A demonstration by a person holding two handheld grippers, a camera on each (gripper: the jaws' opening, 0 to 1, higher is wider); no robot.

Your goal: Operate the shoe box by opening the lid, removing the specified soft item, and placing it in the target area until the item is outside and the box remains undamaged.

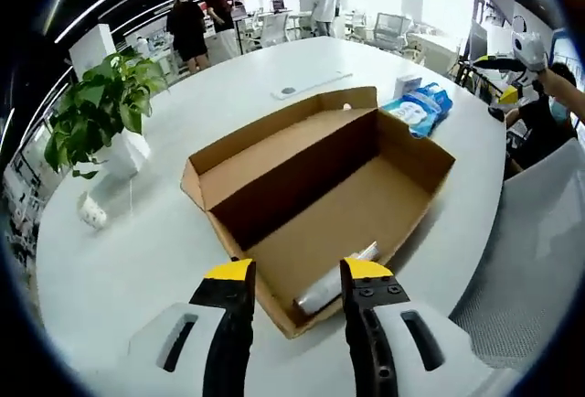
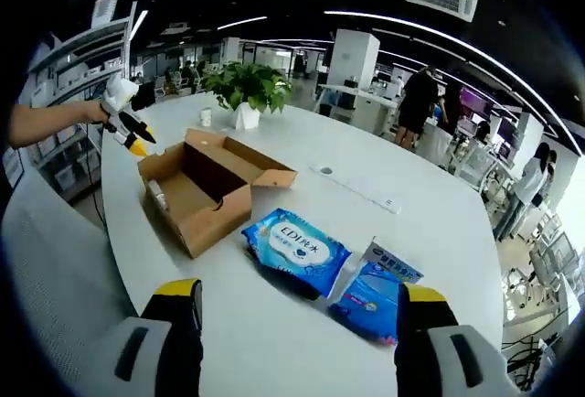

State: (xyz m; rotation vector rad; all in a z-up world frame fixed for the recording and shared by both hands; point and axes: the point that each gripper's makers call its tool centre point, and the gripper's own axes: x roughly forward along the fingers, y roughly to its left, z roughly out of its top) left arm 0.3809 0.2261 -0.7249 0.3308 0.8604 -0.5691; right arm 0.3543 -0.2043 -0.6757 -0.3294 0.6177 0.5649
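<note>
White table (image 1: 137,260): open box (image 1: 320,196) holding clear-wrapped item (image 1: 334,280) just ahead of left gripper (image 1: 299,273), jaws apart; right gripper (image 2: 302,298) spread wide before blue packs (image 2: 297,249).

Bright even ceiling strip light, soft shadows, window glare, strong fisheye bending at edges

Left gripper (image 1: 298,273): two black jaws wearing yellow tip caps, each rising from a white moulded housing with a dark oblong slot; small screw heads are showing on the right-hand jaw's black section. Right gripper (image 2: 302,298): same build, yellow caps over black jaws, white-grey bodies carrying dark slots. In the right gripper view the left gripper is showing a white body with black-and-yellow tips, held by a bare forearm (image 2: 46,121), no sleeve showing.
</note>
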